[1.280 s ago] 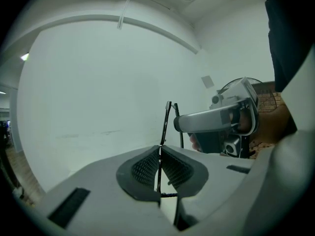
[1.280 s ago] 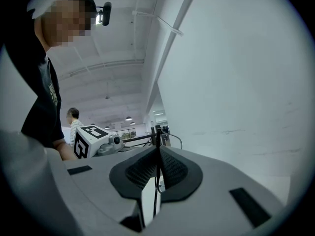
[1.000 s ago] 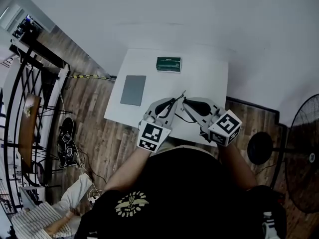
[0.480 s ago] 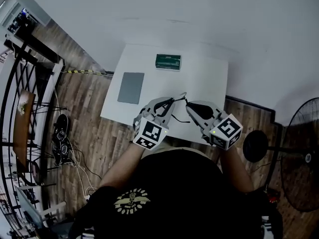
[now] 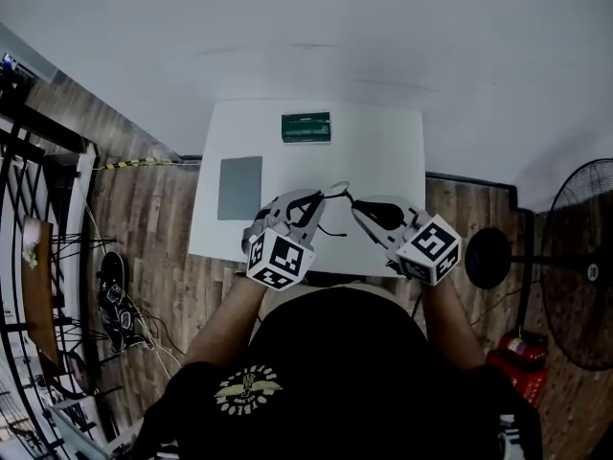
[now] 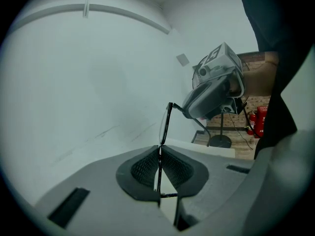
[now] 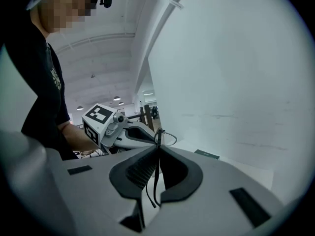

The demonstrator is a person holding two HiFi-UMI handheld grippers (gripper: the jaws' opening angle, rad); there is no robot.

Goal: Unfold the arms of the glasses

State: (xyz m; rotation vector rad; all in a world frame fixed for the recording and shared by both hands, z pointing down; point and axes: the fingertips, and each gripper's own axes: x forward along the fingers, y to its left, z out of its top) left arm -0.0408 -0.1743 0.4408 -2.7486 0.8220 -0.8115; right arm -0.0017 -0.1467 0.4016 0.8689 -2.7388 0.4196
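On the table [image 5: 383, 166] the box [image 5: 306, 127] lies at the back, the pad [image 5: 239, 188] left of the glasses [image 6: 164, 124].

No legible text, numbers or brand names anywhere. Green box [image 5: 306, 127] at 12 o'clock on the table [image 5: 393, 151]: pale print on its lid, too small to read. Yellow emblem [image 5: 248, 391] on the person's black shirt [image 5: 364, 372], 6 o'clock in the head view: any lettering is not resolvable. The cubes on the left gripper [image 5: 323, 196] and the right gripper [image 5: 355, 205] show only black-and-white square marker patterns, no characters.
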